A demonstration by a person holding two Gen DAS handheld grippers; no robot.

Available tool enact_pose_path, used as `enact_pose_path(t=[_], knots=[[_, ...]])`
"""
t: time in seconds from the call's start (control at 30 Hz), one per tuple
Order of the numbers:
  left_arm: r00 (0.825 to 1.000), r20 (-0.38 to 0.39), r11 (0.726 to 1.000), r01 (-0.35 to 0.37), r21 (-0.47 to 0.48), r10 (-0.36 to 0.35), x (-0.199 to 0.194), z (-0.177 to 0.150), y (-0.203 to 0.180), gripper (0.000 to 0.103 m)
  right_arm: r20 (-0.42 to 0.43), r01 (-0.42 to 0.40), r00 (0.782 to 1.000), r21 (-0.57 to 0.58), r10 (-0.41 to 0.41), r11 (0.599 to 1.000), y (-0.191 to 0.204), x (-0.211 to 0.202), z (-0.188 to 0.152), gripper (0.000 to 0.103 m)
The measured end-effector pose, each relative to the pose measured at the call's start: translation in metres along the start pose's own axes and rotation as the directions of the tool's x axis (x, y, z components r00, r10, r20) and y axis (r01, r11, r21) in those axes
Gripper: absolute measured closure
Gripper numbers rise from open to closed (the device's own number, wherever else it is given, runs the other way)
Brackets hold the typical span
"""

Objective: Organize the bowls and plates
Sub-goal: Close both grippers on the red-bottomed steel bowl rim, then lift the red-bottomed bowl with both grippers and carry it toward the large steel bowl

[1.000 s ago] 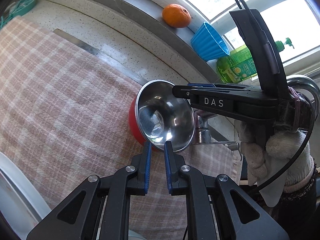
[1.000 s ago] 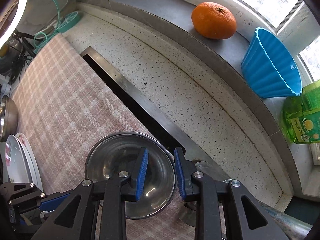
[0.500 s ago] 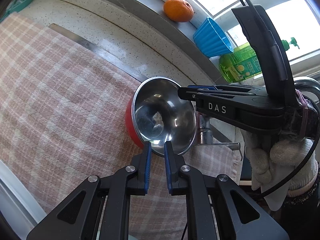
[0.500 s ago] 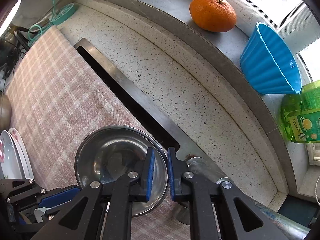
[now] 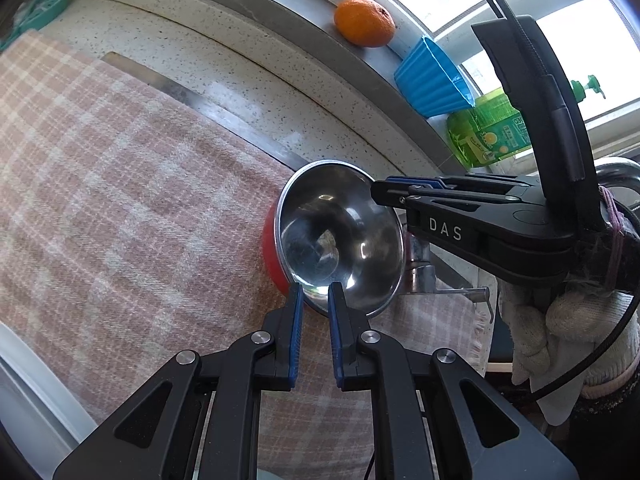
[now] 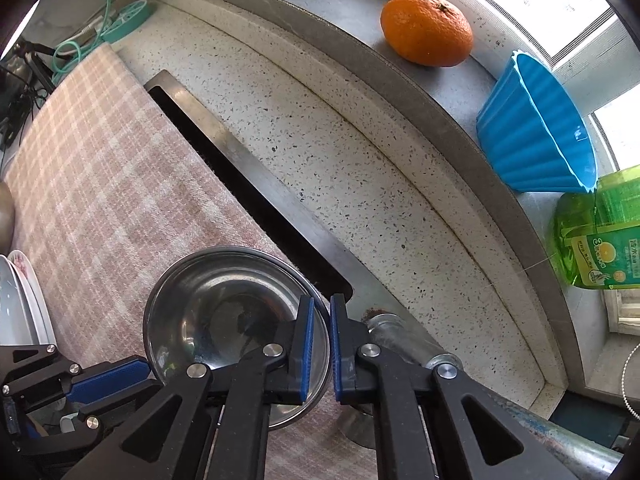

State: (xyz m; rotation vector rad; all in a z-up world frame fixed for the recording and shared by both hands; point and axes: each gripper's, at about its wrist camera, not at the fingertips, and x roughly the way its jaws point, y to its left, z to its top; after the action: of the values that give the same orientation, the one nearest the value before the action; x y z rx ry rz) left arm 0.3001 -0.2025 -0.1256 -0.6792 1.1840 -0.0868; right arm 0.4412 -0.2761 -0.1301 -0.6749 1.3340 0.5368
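The right gripper has just been closing, and its blue pads now pinch the far rim of the steel bowl, where a second ago they stood apart astride that rim. The left gripper stays clenched on the near rim, as before, so the bowl is now held from two sides. It hangs tilted above the checked cloth on the table, its red outer wall showing only in the left wrist view, close to the tap. I judge this a handover: with the right grip made, the left can let go and the right can carry the bowl to its place.

The steel bowl is empty, with only reflections inside. A blue fluted bowl lies on its side on the windowsill, empty as far as I can see, between an orange and a green soap bottle. White plates stand on edge at the left margin.
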Motion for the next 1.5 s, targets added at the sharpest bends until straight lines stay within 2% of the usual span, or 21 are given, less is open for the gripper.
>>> enact_pose_path(t=[0.17,0.47,0.67,0.87,1.13,1.3,1.5], knots=[[0.999,-0.021,0.998,0.03,-0.047,-0.031,0.0,0.007,0.01,0.096,-0.008,0.004,1.0,0.006,-0.004,1.0,0.0,0.001,0.001,0.096],[0.998,-0.061,0.998,0.016,-0.055,-0.019,0.003,0.011,0.014,0.096,-0.007,0.014,1.0,0.0,-0.014,1.0,0.003,0.003,0.004,0.096],[0.996,-0.078,0.999,-0.037,-0.008,0.036,0.007,0.012,0.003,0.092,-0.009,-0.001,1.0,0.016,0.001,1.0,-0.001,0.003,0.002,0.096],[0.996,-0.06,0.998,-0.067,0.017,0.067,0.013,0.015,-0.004,0.092,-0.013,0.004,1.0,0.017,-0.004,1.0,-0.002,0.005,0.002,0.096],[0.996,-0.034,0.997,-0.078,-0.022,0.078,0.012,0.019,0.005,0.092,-0.011,-0.011,1.0,0.024,0.012,1.0,-0.003,0.002,0.003,0.097],[0.994,-0.054,0.995,-0.097,0.002,0.097,0.016,0.018,0.002,0.091,-0.017,-0.025,1.0,0.037,0.026,0.999,-0.004,0.002,0.002,0.097],[0.995,-0.037,0.996,-0.089,-0.011,0.089,0.015,0.017,0.005,0.092,-0.014,-0.019,1.0,0.041,0.02,0.999,-0.003,0.0,0.0,0.097]])
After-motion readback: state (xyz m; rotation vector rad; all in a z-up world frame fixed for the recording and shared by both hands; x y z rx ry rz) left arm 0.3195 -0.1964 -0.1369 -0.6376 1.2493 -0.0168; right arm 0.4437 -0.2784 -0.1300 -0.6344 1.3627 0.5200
